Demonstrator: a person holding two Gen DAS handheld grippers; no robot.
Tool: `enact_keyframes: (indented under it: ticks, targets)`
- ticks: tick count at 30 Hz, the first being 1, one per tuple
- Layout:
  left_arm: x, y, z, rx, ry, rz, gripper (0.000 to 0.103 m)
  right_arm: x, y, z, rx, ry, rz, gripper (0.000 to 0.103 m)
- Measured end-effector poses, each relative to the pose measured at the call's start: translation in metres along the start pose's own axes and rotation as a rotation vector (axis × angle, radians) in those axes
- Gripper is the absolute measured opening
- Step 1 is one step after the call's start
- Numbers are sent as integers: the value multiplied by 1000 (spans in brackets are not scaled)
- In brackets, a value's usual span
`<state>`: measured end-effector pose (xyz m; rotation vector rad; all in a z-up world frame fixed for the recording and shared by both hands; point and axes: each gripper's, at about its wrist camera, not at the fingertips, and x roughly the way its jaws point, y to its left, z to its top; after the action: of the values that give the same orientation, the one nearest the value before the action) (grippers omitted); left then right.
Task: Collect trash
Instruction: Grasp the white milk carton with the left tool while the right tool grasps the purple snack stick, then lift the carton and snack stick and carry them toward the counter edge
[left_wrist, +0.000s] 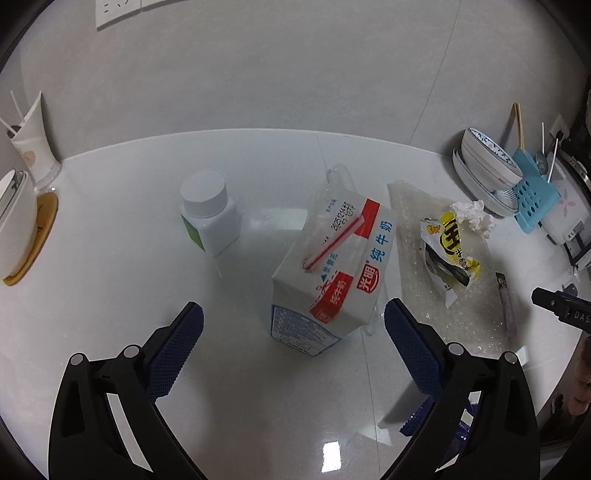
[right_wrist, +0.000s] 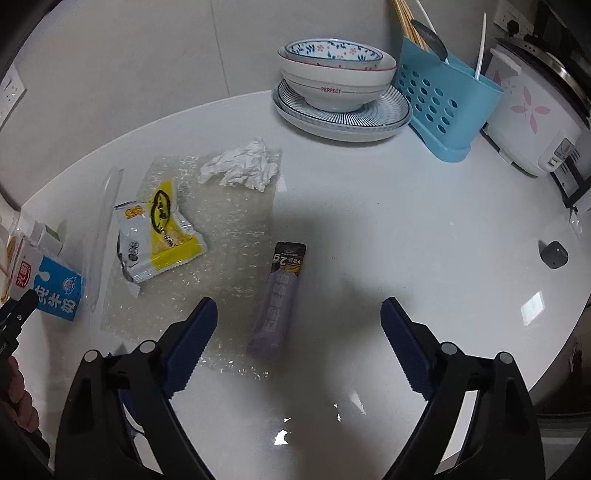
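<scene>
Here, a milk carton (left_wrist: 325, 273) with a striped straw (left_wrist: 330, 242) stands at centre frame in the left wrist view, between the spread, empty jaws of the left gripper (left_wrist: 293, 325). A white bottle (left_wrist: 208, 212) stands to its upper left. In the right wrist view, a purple sachet (right_wrist: 279, 299) lies on the white table (right_wrist: 424, 229) between the right gripper's (right_wrist: 299, 319) spread jaws, untouched. A yellow wrapper (right_wrist: 159, 238) and crumpled tissue (right_wrist: 243, 166) rest on bubble wrap (right_wrist: 229, 225), upper left.

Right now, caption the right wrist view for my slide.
Open right gripper above purple stick sachet on white table.
</scene>
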<state>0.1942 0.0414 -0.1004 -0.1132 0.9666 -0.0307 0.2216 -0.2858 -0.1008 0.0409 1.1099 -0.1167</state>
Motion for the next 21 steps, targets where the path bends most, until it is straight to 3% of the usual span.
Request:
enact_keyframes:
  ticks: [9,13,16,21]
  targets:
    - [15,-12,7,28,8,-21,75,49,-6,17,86,165,6,54]
    - [18,-15,10,38,11,-31,60,61,-5,20,100,209,12,46]
    - [19,-18,11,49,21,-43,41,66,-1,21,97,224,15,38]
    - [11,-19,10,61,16,-32,41,69,4,26,97,234,11,20]
